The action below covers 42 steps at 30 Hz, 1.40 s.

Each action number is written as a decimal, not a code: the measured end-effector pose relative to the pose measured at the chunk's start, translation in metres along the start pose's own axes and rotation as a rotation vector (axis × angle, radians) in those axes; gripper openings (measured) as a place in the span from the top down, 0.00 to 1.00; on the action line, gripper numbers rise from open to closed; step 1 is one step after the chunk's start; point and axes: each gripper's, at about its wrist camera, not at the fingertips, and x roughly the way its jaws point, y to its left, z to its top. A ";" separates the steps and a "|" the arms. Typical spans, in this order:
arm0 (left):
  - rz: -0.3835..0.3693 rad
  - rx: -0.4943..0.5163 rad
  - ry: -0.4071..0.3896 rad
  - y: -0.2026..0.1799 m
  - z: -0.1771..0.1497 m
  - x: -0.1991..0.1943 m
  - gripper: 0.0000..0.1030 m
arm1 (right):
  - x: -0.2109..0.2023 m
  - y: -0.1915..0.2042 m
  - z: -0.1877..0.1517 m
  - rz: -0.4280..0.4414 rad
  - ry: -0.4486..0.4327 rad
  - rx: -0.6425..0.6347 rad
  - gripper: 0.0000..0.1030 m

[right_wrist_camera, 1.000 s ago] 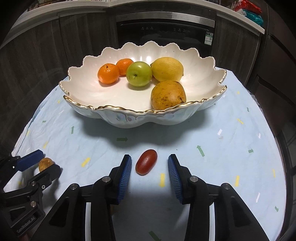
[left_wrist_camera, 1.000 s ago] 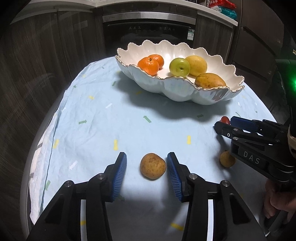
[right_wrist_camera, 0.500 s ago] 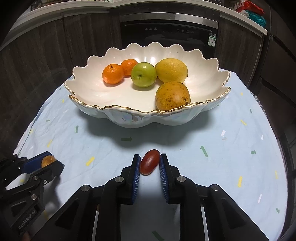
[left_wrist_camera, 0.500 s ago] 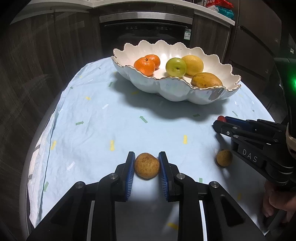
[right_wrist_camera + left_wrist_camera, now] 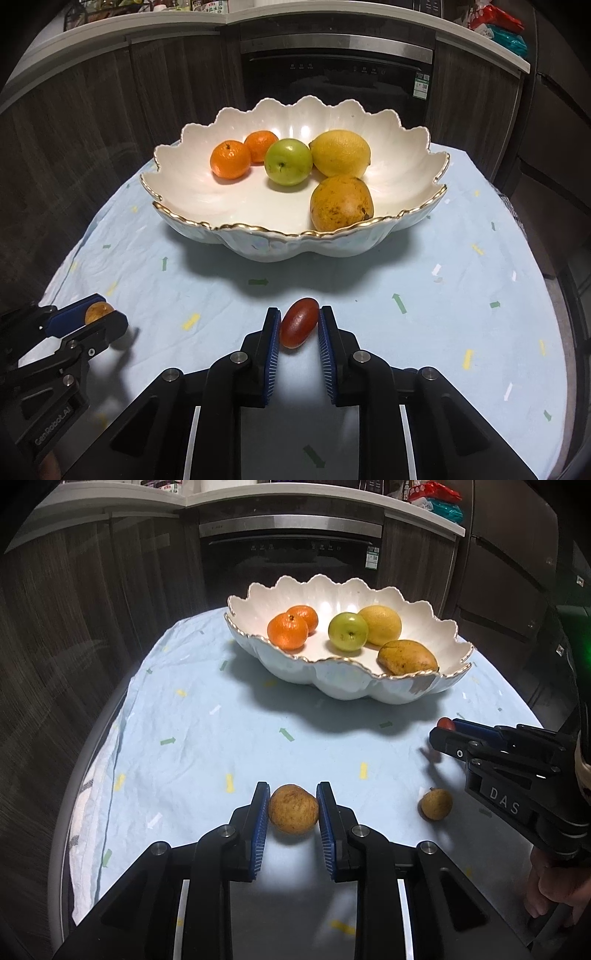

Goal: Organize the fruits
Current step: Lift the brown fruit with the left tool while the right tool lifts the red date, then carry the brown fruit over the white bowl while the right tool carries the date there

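I am gripping a round brown fruit (image 5: 293, 809) in my left claw (image 5: 291, 814), its blue pads pressed against both sides, and a dark red oval fruit (image 5: 299, 322) in my right claw (image 5: 298, 330), pinched narrow around it. Both are sitting low over the blue cloth of the desk (image 5: 207, 753), well short of the scalloped bowl (image 5: 332, 681). I am judging the job well along: two oranges (image 5: 230, 159), a green apple (image 5: 288, 161), a lemon (image 5: 340, 153) and a speckled yellow fruit (image 5: 341, 202) are already lying in the bowl. My two fruits are waiting to go in, plus a small brown fruit (image 5: 436, 804) lying loose on the cloth. Only the left view is showing that one, beside my right claw.
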 end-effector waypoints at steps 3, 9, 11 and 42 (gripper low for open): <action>0.000 0.005 -0.011 -0.002 0.002 -0.005 0.75 | -0.006 -0.001 0.000 0.000 -0.008 0.001 0.78; -0.001 0.014 -0.029 -0.004 0.006 -0.014 0.75 | -0.018 -0.003 0.003 -0.001 -0.031 0.004 0.78; 0.000 0.017 -0.037 -0.005 0.009 -0.017 0.75 | -0.022 -0.003 0.004 -0.003 -0.039 0.006 0.78; -0.033 0.080 -0.149 -0.025 0.070 -0.034 0.75 | -0.063 -0.027 0.049 -0.040 -0.167 0.010 0.78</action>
